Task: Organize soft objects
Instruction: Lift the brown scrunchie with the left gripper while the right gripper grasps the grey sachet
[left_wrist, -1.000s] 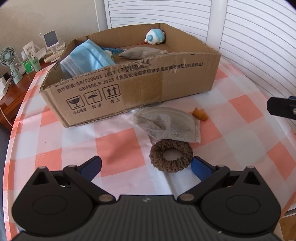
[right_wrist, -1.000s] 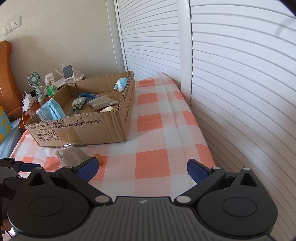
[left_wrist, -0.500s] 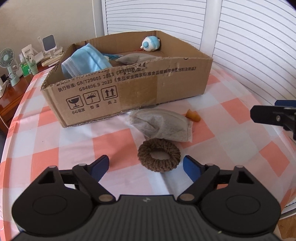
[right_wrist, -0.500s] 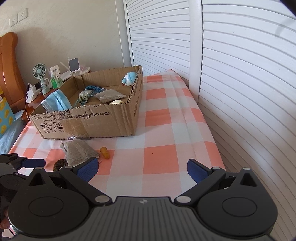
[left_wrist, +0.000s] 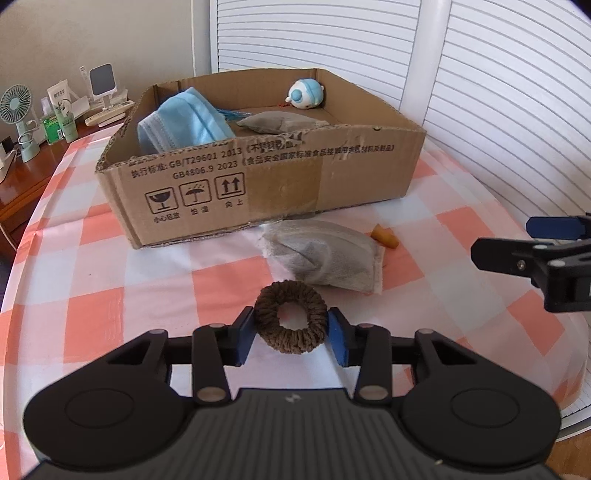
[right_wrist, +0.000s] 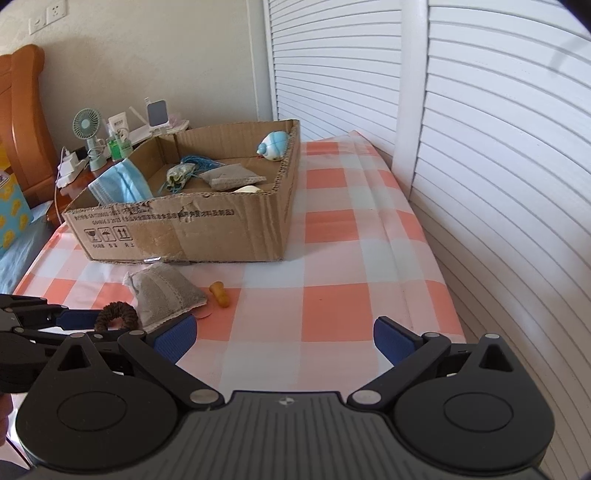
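A brown hair scrunchie (left_wrist: 290, 322) lies on the checked tablecloth, and my left gripper (left_wrist: 290, 338) is shut on it, one blue pad on each side. The scrunchie also shows in the right wrist view (right_wrist: 116, 315). A grey sachet (left_wrist: 325, 258) and a small orange piece (left_wrist: 385, 237) lie just beyond it. The open cardboard box (left_wrist: 258, 177) behind holds a blue face mask (left_wrist: 184, 123), another grey sachet (left_wrist: 275, 123) and a blue-white plush toy (left_wrist: 306, 94). My right gripper (right_wrist: 284, 338) is open and empty above the table's right side.
A small fan (left_wrist: 16, 110), bottles and a phone stand (left_wrist: 101, 79) crowd a wooden side table at the far left. White louvred doors (right_wrist: 480, 129) run along the right. The table edge curves close on the right.
My left gripper moved forward and closed its jaws onto the scrunchie. My right gripper shifted a little, so the box now sits more central in its view.
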